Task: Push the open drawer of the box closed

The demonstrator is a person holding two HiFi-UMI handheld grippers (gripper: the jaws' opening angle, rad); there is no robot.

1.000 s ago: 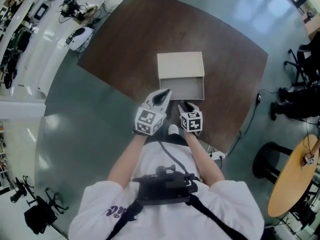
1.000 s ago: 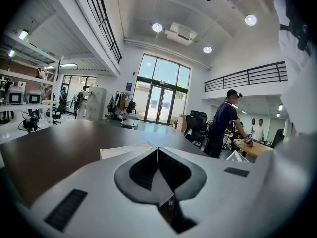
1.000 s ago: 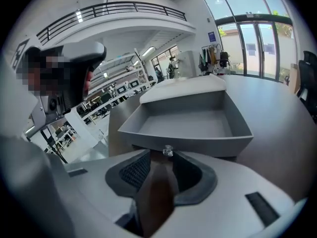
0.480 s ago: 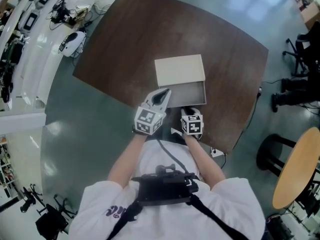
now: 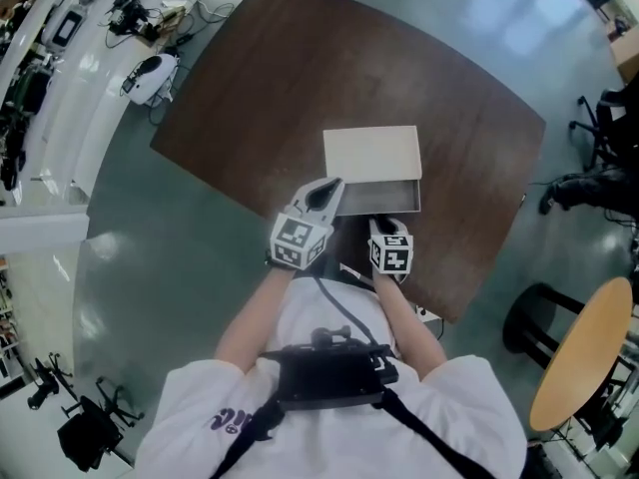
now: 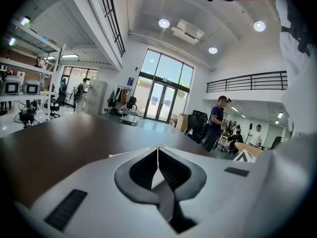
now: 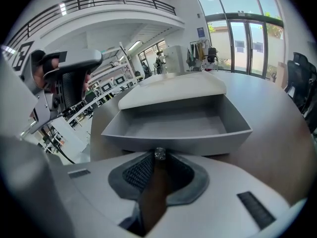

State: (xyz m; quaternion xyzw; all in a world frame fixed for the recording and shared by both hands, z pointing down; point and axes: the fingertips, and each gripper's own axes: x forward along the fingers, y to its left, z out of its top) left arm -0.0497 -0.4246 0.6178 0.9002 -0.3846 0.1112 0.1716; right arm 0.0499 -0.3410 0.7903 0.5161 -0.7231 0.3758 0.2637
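White box (image 5: 371, 153) on a brown table (image 5: 280, 88), its wide drawer (image 7: 173, 128) set crosswise, open toward the person; right gripper (image 7: 159, 157) closing its jaws on the drawer's knob (image 7: 159, 153), left gripper (image 5: 329, 185) pinched together, empty.

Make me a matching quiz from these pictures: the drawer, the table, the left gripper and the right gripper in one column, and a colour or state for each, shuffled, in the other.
Things:
1. drawer
2. table
3. left gripper
4. right gripper

States:
A. jaws together, nothing between them
B. dark brown top
C. small knob between its jaw tips
D. pulled out of the box, empty

Pairs: 1-D, 2-B, 3-A, 4-C.

Note: the right gripper's jaws are closing on the knob at the drawer's front.
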